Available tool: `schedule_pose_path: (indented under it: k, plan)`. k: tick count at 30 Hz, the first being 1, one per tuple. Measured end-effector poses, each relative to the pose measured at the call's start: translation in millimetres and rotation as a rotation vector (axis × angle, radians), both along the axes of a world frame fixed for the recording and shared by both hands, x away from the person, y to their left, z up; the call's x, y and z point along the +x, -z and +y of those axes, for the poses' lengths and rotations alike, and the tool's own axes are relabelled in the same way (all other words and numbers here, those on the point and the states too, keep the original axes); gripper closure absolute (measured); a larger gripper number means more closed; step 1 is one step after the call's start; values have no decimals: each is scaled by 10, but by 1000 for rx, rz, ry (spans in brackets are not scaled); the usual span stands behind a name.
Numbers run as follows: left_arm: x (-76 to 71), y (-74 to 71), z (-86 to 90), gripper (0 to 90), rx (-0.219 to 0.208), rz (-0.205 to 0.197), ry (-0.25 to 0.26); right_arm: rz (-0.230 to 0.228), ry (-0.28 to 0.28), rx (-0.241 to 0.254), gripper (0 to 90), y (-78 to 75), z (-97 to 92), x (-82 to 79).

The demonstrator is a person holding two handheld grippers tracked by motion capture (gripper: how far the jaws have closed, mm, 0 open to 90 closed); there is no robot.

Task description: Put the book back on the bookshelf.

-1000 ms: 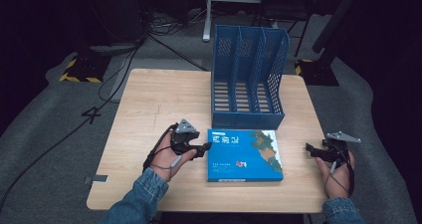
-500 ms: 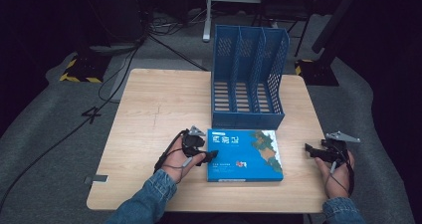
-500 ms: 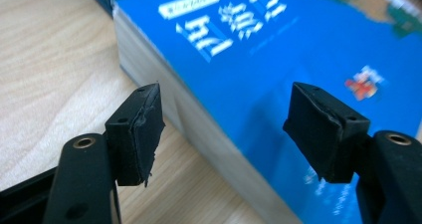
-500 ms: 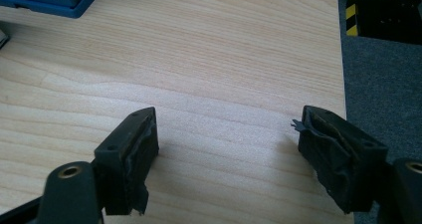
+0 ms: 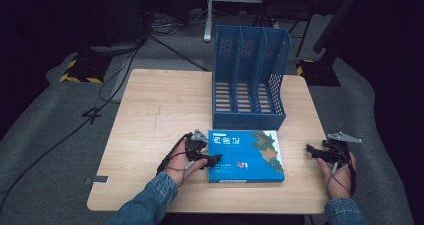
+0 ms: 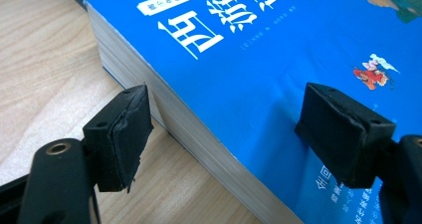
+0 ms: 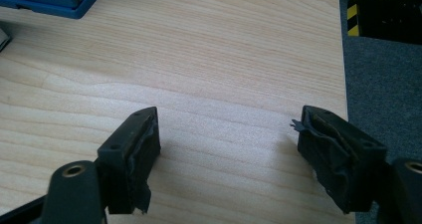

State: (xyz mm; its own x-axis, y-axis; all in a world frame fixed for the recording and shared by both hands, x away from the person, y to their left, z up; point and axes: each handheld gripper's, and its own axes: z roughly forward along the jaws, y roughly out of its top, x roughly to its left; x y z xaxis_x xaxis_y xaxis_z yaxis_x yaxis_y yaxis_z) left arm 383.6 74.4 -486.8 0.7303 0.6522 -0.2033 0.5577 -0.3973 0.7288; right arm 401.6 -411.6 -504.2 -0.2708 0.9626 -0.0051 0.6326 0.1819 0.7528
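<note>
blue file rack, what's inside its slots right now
The blue file rack shows three slots with nothing standing in them; its front wall hides the lowest part. The book lies flat before it.

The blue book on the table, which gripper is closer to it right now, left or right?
Left. The left gripper is at the blue book's left edge, its open jaws straddling that edge, having just been opening. The right gripper hovers apart from the book's right side, open over bare table.
</note>
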Motion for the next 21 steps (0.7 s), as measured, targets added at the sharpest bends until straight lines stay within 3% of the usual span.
schedule_pose_path:
  k: [3, 8, 11, 14, 18, 21]
  plan:
    - [-16, -13, -10, 214, 18, -22, 7, -1, -2, -1, 251, 0, 0, 1]
    - [6, 33, 14, 218, -39, 31, -22, -1, -3, 0, 251, 0, 2, 2]
    - [-3, 22, 4, 220, -24, 21, -24, -1, -4, -1, 251, 1, 3, 3]
    - [-8, 38, -3, 225, -46, 41, -54, -1, -5, -1, 251, 1, 4, 5]
    - [-17, 22, -7, 235, -35, 26, -54, -2, -6, -1, 251, 1, 4, 6]
    - [-19, -13, 16, 346, -21, 7, -60, -1, -6, -1, 251, 1, 4, 6]
